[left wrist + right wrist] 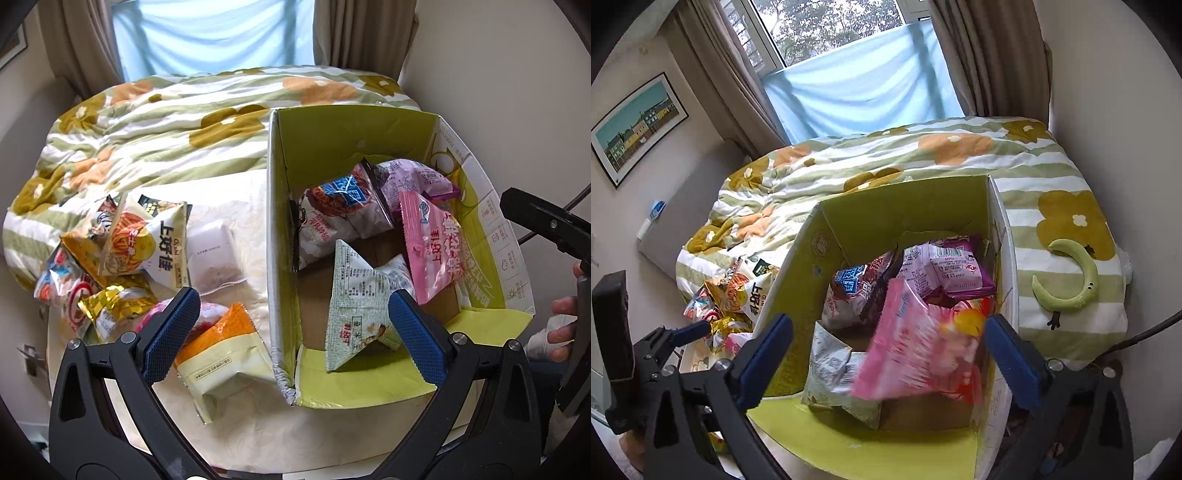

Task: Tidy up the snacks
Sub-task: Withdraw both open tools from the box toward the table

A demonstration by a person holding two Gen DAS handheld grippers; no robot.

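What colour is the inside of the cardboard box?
Yellow-green inside the cardboard box, with a bare brown floor; clearest in the left wrist view.

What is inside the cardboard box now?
Inside the cardboard box lie a pale green packet, a pink packet, a purple packet and a red-and-white packet. Whatever lies under them is covered.

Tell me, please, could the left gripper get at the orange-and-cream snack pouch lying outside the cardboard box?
Probably yes: the left gripper is open, and the orange-and-cream snack pouch lies uncovered just below its left finger, outside the cardboard box.
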